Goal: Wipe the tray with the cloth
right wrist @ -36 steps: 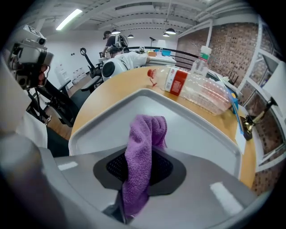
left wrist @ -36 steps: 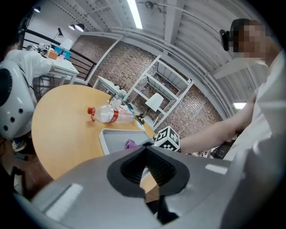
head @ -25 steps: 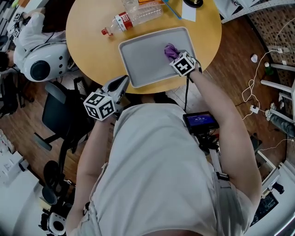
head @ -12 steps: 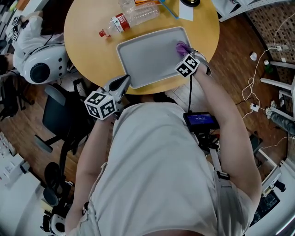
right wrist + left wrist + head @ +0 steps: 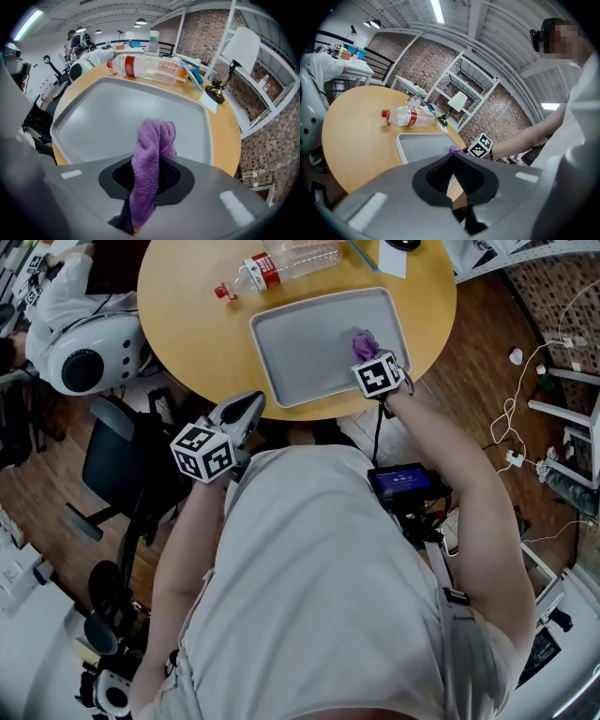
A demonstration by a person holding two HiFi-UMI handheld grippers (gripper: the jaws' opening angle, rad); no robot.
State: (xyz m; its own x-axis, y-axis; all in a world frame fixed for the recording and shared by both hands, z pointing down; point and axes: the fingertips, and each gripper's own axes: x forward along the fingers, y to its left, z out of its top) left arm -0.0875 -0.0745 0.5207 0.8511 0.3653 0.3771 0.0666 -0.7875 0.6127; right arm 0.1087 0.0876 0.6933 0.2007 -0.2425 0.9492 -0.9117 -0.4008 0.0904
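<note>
Cloth (image 5: 152, 159) pinched in right gripper (image 5: 367, 354) jaws, just squeezed tighter; bare tray (image 5: 103, 122) ahead-left, rim close right. Left gripper (image 5: 452, 161) jaws closed, empty.

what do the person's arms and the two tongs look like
The left tongs and right tongs each have a pale grey body, black ribbed pads and a white cube with black square markers. A black cable hangs from the right tongs. The person wears a pale short-sleeved shirt.
</note>
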